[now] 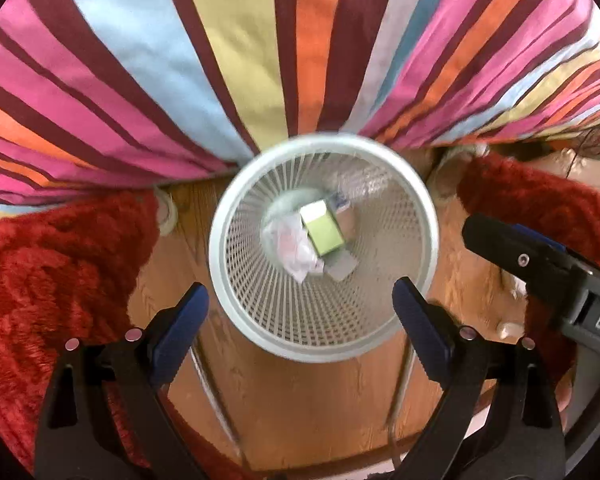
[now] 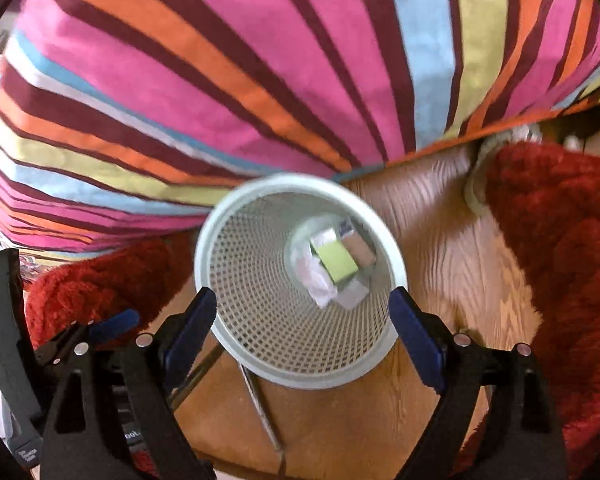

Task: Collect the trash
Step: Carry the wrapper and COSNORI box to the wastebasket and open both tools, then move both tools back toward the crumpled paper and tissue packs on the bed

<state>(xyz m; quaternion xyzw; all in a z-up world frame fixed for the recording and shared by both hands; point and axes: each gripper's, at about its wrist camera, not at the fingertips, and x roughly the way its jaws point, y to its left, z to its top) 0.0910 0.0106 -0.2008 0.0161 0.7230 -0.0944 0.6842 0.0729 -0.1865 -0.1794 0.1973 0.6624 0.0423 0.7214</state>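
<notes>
A white mesh wastebasket (image 1: 220,264) stands on the wooden floor, seen from straight above. At its bottom lie a green box (image 1: 324,230), crumpled white paper (image 1: 296,256) and a brown box (image 1: 350,220). My left gripper (image 1: 300,328) hangs above the basket's near rim, open, with nothing between its blue pads (image 1: 180,328). In the right wrist view the same basket (image 2: 208,280) holds the green box (image 2: 336,262) and the paper (image 2: 318,284). My right gripper (image 2: 304,332) is open and empty over that rim.
A striped bedspread (image 1: 260,60) hangs down behind the basket. Red fluffy rug (image 1: 52,272) lies on both sides over the wooden floor (image 1: 300,408). Thin metal rods (image 1: 216,392) run across the floor near the basket.
</notes>
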